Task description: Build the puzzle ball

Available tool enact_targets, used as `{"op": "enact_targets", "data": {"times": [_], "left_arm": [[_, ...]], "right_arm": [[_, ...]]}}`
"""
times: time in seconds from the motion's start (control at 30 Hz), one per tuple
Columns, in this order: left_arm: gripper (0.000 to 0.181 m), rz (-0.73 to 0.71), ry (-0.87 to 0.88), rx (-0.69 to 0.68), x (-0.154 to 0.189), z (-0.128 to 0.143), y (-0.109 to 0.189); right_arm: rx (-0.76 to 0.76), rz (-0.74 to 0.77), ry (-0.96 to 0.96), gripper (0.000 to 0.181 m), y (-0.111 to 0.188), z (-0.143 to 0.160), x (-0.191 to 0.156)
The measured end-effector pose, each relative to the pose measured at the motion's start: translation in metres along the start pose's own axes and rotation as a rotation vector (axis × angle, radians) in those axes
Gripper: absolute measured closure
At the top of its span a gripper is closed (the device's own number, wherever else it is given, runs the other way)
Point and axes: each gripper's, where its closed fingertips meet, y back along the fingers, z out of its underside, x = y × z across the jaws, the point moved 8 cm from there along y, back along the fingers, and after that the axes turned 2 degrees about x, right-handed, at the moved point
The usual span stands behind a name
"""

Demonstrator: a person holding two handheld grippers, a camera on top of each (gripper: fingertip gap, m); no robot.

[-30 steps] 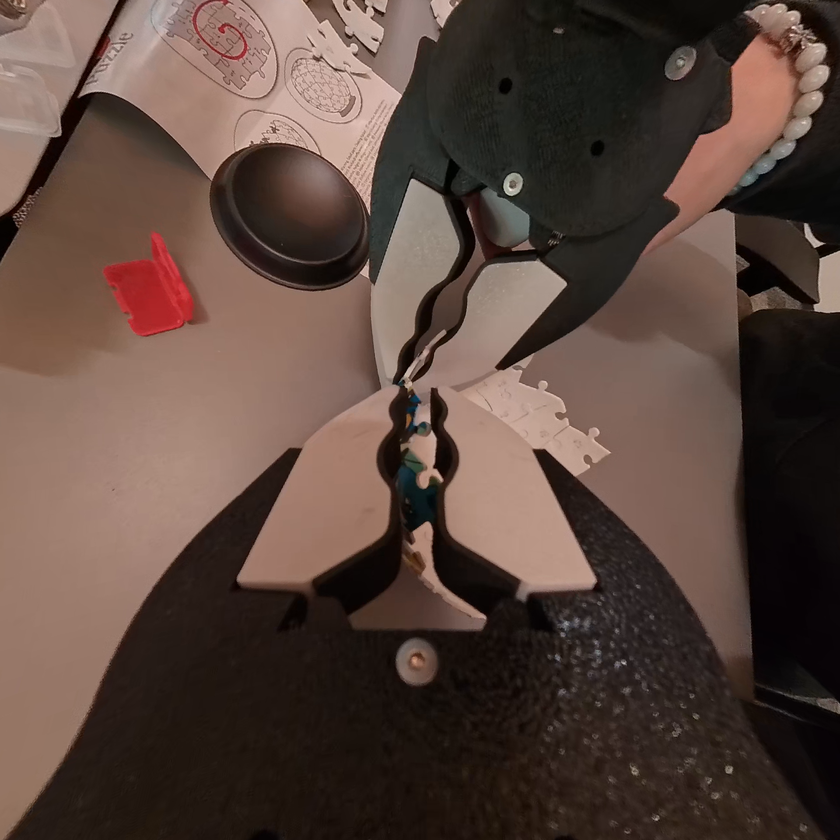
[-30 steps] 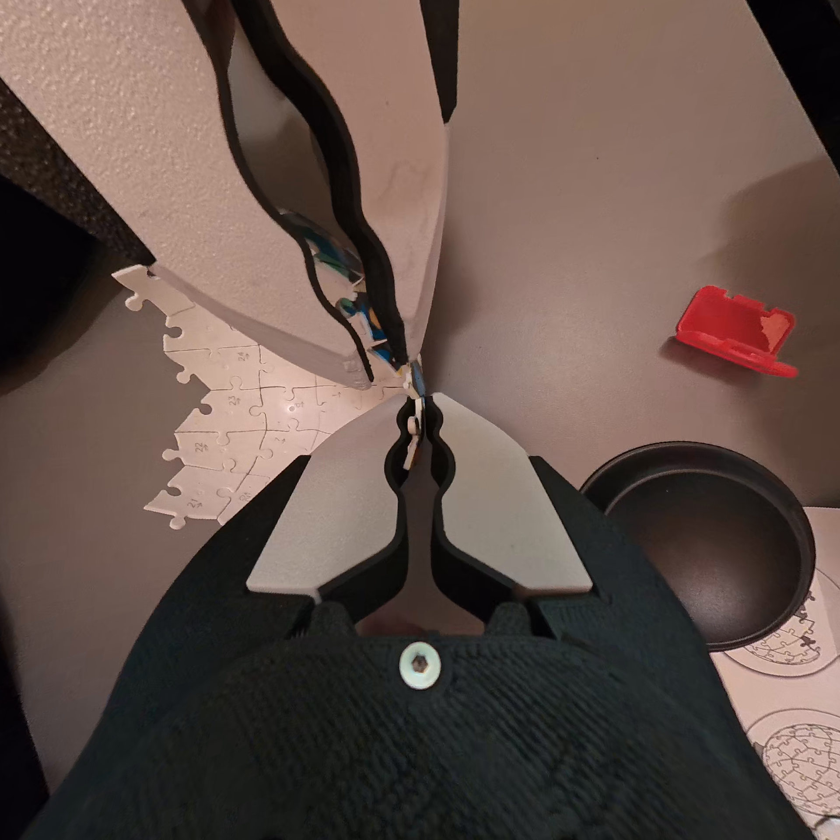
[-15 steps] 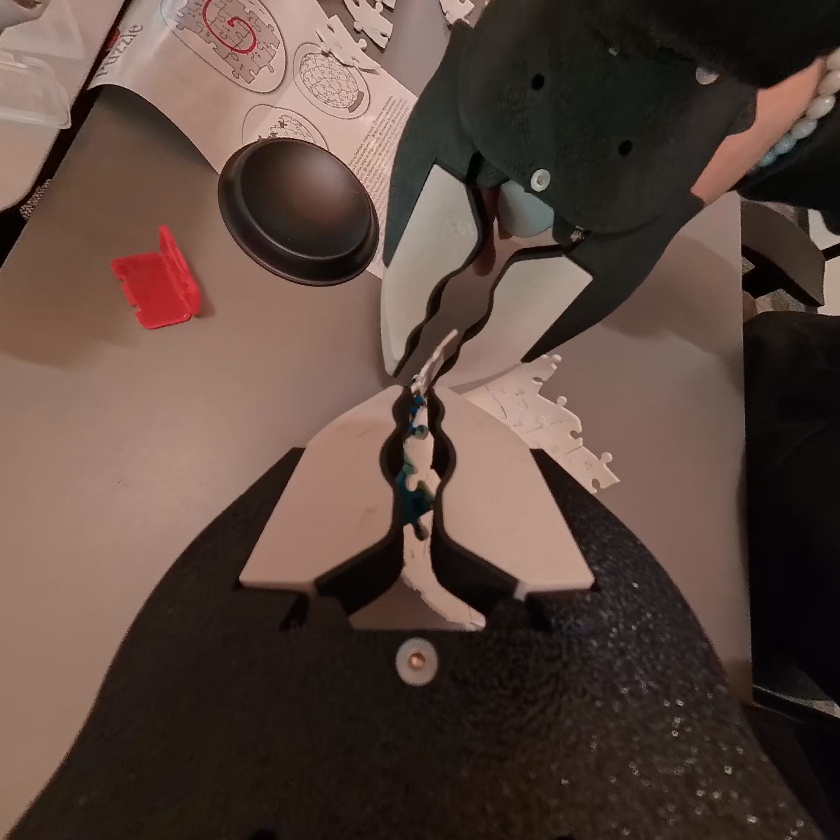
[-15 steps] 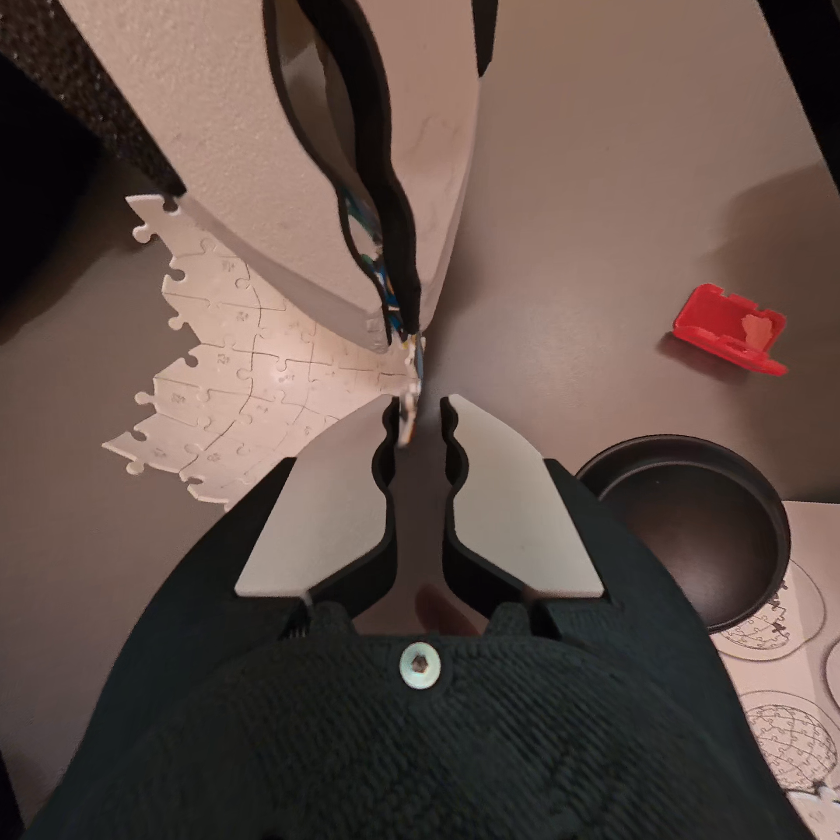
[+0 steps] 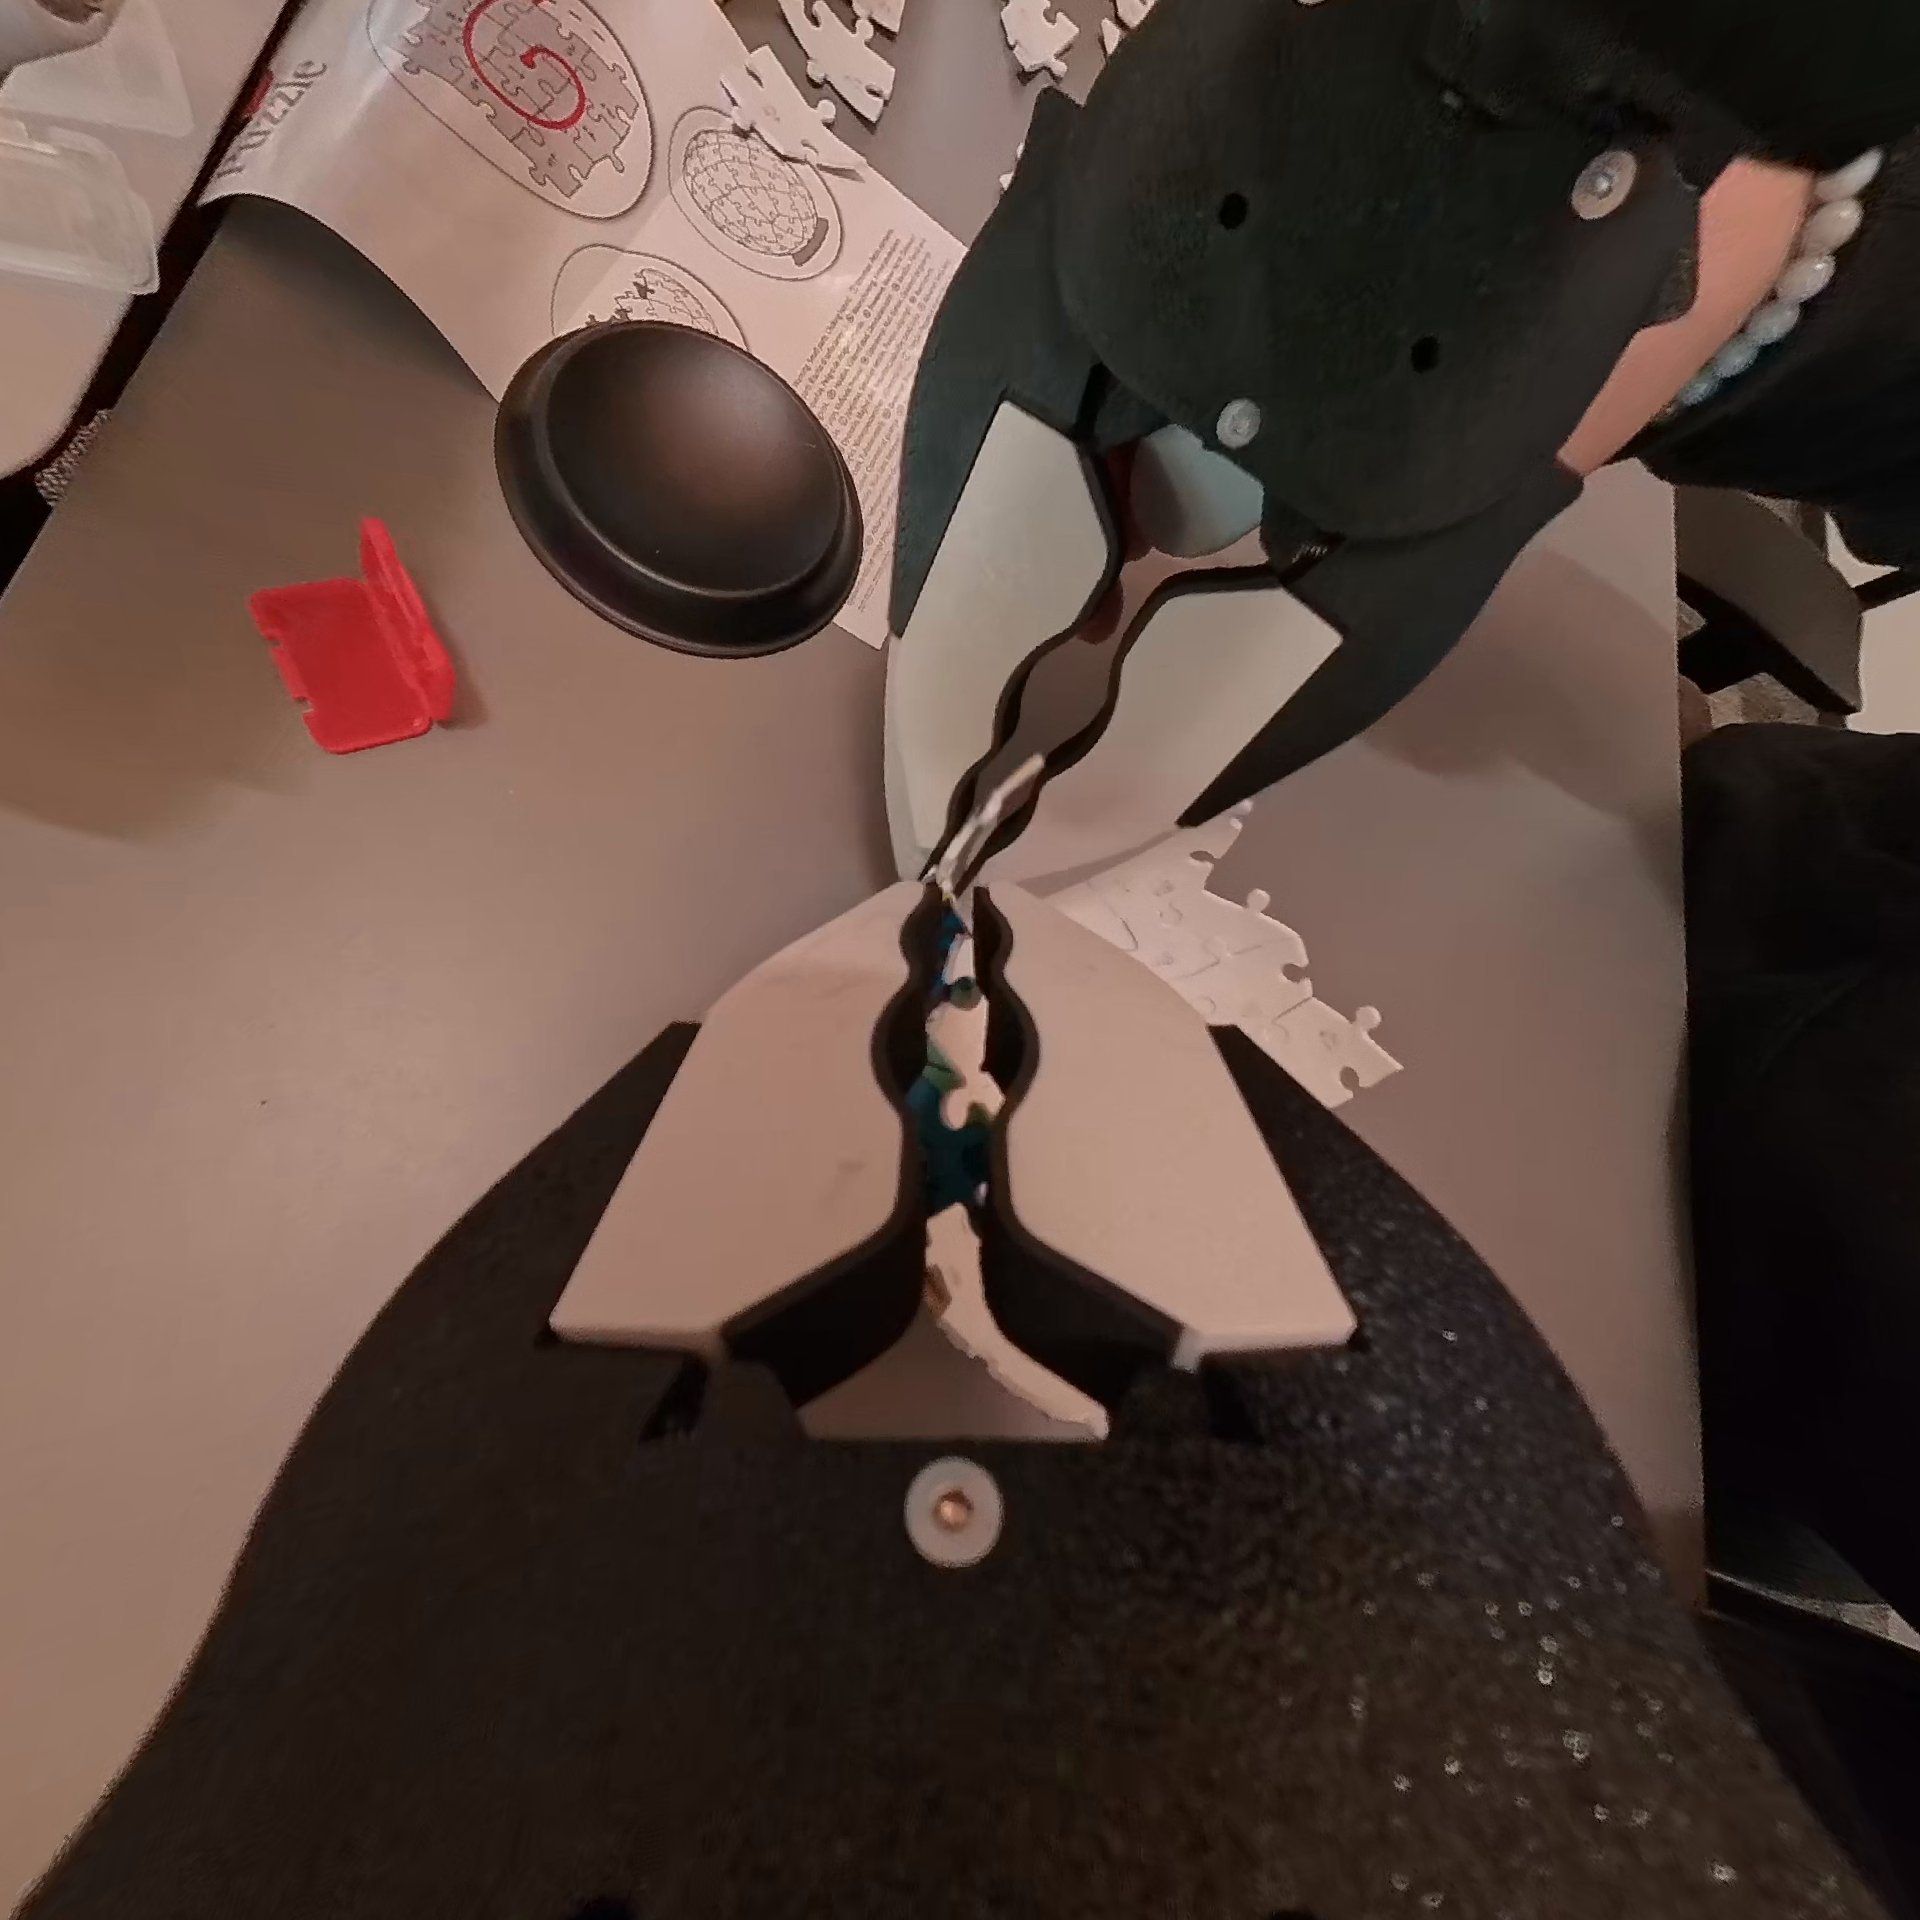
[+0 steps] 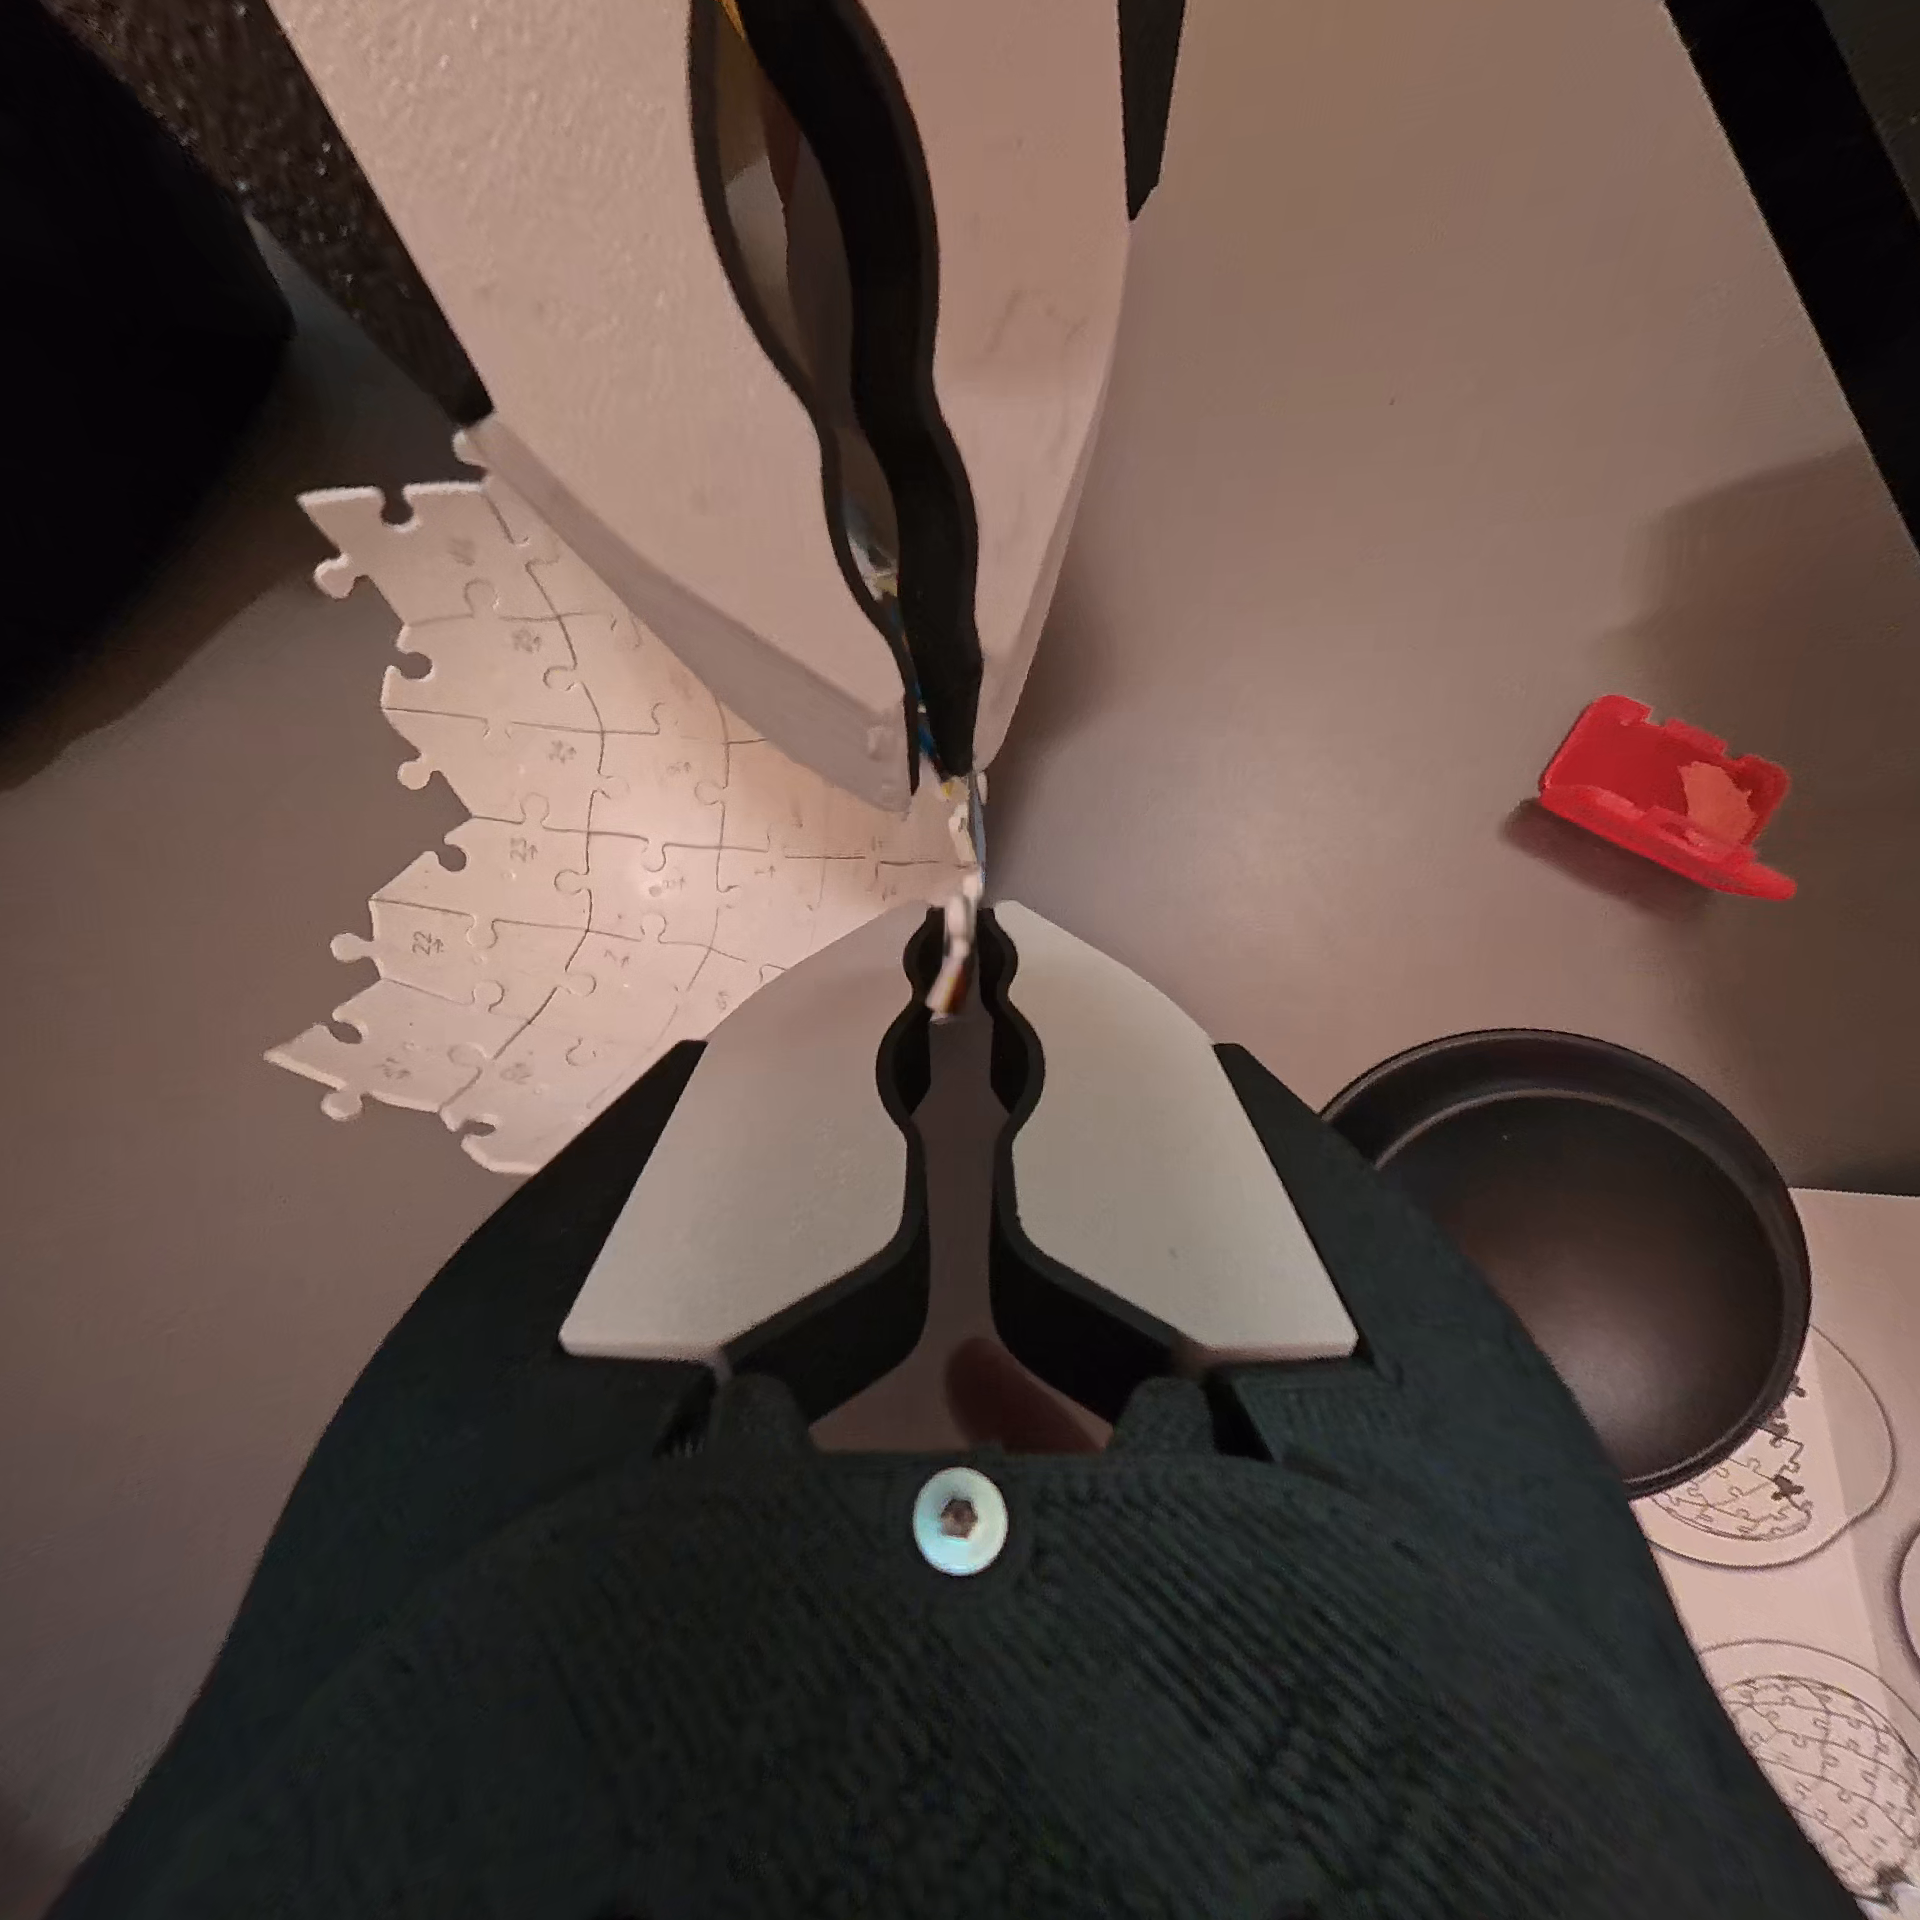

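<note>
The left gripper (image 5: 954, 914) is closed on the assembled puzzle section (image 6: 540, 831), a curved fan of joined pieces whose white backs carry small printed marks; it holds this section by the narrow end, edge-on, so that the blue and green printed side shows between the fingers in the left wrist view. The wider part of the section spreads out beside the grippers above the grey table (image 5: 312, 987). The right gripper (image 6: 961, 925) meets the left one tip to tip and is closed on a single puzzle piece (image 6: 958, 961), whose far end touches the narrow end of the section. On the table lie a black dome-shaped stand (image 5: 675, 499), a small red plastic part (image 5: 353, 655) well apart from it, and an instruction sheet (image 5: 582, 145) partly under the stand. Loose white puzzle pieces (image 5: 831, 62) lie at the far edge of the sheet.
</note>
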Motion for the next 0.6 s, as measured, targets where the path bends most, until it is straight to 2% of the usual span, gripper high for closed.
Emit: {"op": "enact_targets", "data": {"times": [0.2,0.33,0.6], "left_arm": [[0.177,-0.002,0.004,0.002,-0.002,0.001,0.000],[0.177,0.000,0.008,0.003,-0.003,0.001,0.000],[0.172,-0.060,-0.079,-0.036,0.003,-0.002,-0.003]], "right_arm": [[0.031,-0.015,0.020,0.177,0.013,0.004,-0.001],[0.105,-0.033,0.020,0.177,0.026,0.005,0.001],[0.283,0.078,-0.099,0.177,0.052,0.025,0.006]]}}
